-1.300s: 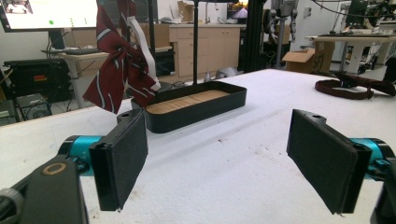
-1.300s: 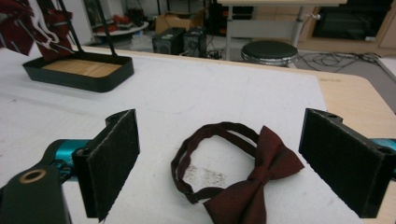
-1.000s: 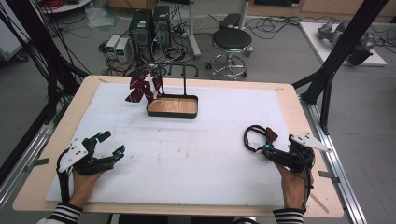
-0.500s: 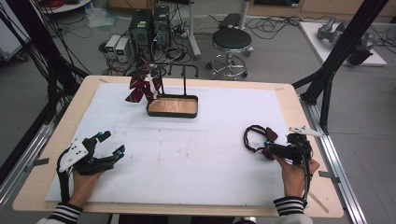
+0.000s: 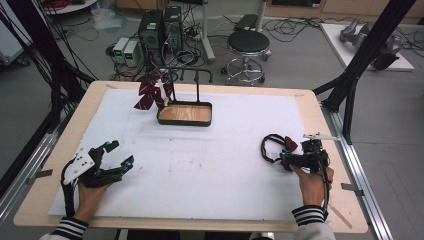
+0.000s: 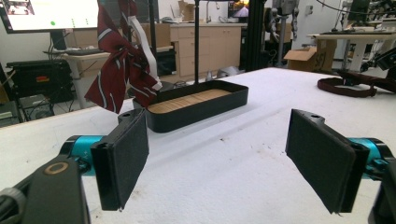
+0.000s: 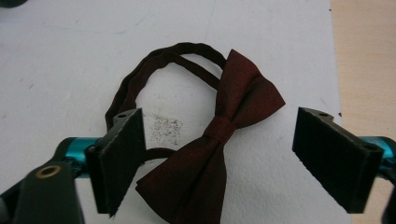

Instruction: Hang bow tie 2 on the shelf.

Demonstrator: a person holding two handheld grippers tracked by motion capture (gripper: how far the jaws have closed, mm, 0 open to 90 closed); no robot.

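Seemingly low, right gripper (image 7: 219, 158) astride bow tie (image 7: 219, 135)

On the counter (image 5: 320, 107), the right gripper (image 5: 289, 161) hovers at a dark red bow tie (image 5: 289, 146), its fingers closing around it. The left gripper (image 5: 120, 156) rests open near the left edge. A striped tie (image 5: 150, 95) hangs beside a black tray (image 5: 185, 121).

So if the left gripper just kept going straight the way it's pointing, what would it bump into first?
Probably the black tray: it lies ahead of the open left gripper, with bare white table between. Depth is hard to judge.
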